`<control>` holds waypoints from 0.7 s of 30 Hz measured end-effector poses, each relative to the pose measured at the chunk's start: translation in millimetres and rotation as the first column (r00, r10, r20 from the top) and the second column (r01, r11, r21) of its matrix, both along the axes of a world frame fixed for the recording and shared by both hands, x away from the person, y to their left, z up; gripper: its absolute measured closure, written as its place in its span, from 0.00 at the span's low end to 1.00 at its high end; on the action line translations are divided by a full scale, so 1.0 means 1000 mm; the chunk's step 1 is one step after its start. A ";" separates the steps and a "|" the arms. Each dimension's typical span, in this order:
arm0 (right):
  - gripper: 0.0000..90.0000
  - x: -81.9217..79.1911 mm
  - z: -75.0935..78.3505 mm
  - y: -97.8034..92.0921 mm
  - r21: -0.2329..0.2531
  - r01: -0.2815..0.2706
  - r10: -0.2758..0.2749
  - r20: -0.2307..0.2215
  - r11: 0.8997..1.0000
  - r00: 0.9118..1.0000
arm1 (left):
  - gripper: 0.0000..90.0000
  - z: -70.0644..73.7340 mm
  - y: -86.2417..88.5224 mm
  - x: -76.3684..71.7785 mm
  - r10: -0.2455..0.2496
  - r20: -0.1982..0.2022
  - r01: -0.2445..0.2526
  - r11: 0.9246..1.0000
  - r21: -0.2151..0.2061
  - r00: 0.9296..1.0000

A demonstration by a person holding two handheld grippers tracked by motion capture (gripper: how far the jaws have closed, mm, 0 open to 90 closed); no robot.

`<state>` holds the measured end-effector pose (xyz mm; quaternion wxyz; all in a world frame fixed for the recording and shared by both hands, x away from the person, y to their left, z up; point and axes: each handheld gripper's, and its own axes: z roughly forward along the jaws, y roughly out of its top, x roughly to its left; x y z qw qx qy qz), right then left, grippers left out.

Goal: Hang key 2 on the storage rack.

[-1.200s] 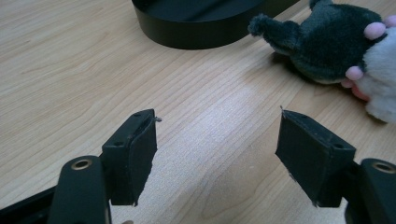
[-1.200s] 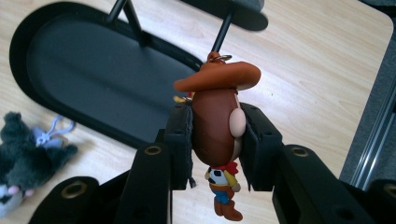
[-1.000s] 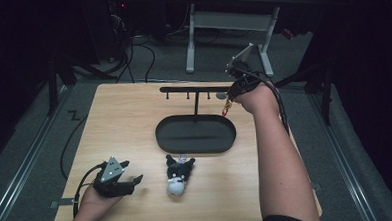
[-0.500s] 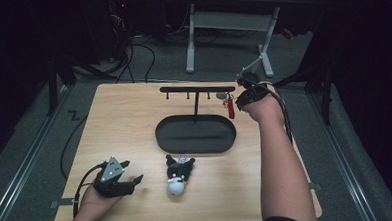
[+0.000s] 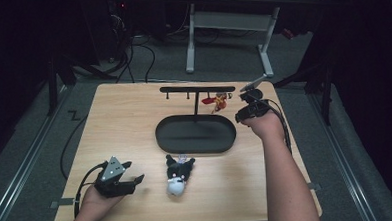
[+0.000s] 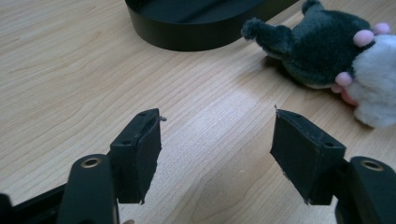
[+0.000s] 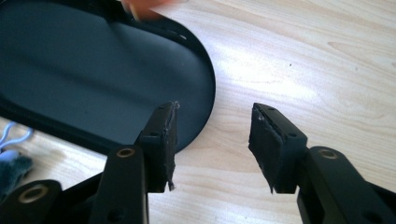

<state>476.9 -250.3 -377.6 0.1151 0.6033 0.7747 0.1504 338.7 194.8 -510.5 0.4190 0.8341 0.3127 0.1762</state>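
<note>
Now we have the red charm [image 5: 219, 101] hanging on the rack [image 5: 197, 89], right claw [image 5: 245, 112] spread empty beside it; next our spread left claw [image 5: 132, 182] should take the plush [image 5: 179, 174] off the counter [image 5: 134, 123].

Each hand-held gripper [image 5: 132, 179] was matte black with brass-ringed screw holes, its two flat rectangular pads [image 6: 140, 154] dark and frayed at the edges, a grey three-cornered plate [image 5: 112, 169] on top, a black cable [image 5: 82, 183] trailing behind.
</note>
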 end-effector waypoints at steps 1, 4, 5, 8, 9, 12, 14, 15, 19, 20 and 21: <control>0.56 -0.005 -0.001 -0.001 0.008 -0.005 0.005 0.011 1.000 1.000 | 0.38 0.001 0.000 0.000 0.002 -0.004 -0.002 1.000 -0.007 1.000; 0.56 -0.024 -0.006 -0.003 0.027 -0.025 0.024 0.042 0.999 0.999 | 0.40 0.001 -0.002 0.000 -0.001 -0.009 0.001 1.000 -0.004 1.000; 0.57 -0.032 -0.008 -0.004 0.029 -0.031 0.030 0.059 0.999 0.998 | 0.41 0.001 -0.005 0.000 -0.007 -0.012 0.007 1.000 0.000 1.000; 0.56 -0.046 -0.013 -0.004 0.025 -0.051 0.049 0.085 0.998 0.995 | 0.44 0.000 -0.008 -0.001 -0.019 -0.022 0.019 1.000 -0.001 1.000; 0.55 -0.060 -0.019 -0.002 -0.032 -0.073 0.076 0.101 0.997 0.992 | 0.49 0.001 -0.010 -0.003 -0.024 -0.037 0.023 1.000 -0.011 0.999; 0.56 -0.075 -0.026 -0.004 0.008 -0.083 0.081 0.146 0.997 0.986 | 0.53 0.002 -0.012 -0.004 -0.021 -0.047 0.020 0.999 -0.026 0.999; 0.55 -0.091 -0.036 -0.006 0.025 -0.086 0.080 0.178 0.996 0.981 | 0.58 0.002 -0.015 -0.006 -0.011 -0.041 0.010 1.000 -0.017 0.999; 0.53 -0.103 -0.044 -0.007 0.008 -0.103 0.099 0.209 0.995 0.973 | 0.61 0.002 -0.016 -0.007 -0.004 -0.037 0.003 1.000 -0.019 0.999; 0.52 -0.130 -0.067 -0.013 0.053 -0.108 0.088 0.291 0.993 0.953 | 0.67 -0.001 -0.023 -0.006 0.020 -0.024 -0.021 1.000 -0.016 0.999; 0.52 -0.137 -0.074 -0.015 0.068 -0.107 0.081 0.313 0.992 0.946 | 0.69 -0.001 -0.024 -0.005 0.026 -0.023 -0.026 1.000 -0.012 0.999; 0.52 -0.143 -0.081 -0.017 0.089 -0.107 0.071 0.336 0.990 0.939 | 0.71 -0.002 -0.026 -0.004 0.036 -0.018 -0.037 0.999 -0.014 0.999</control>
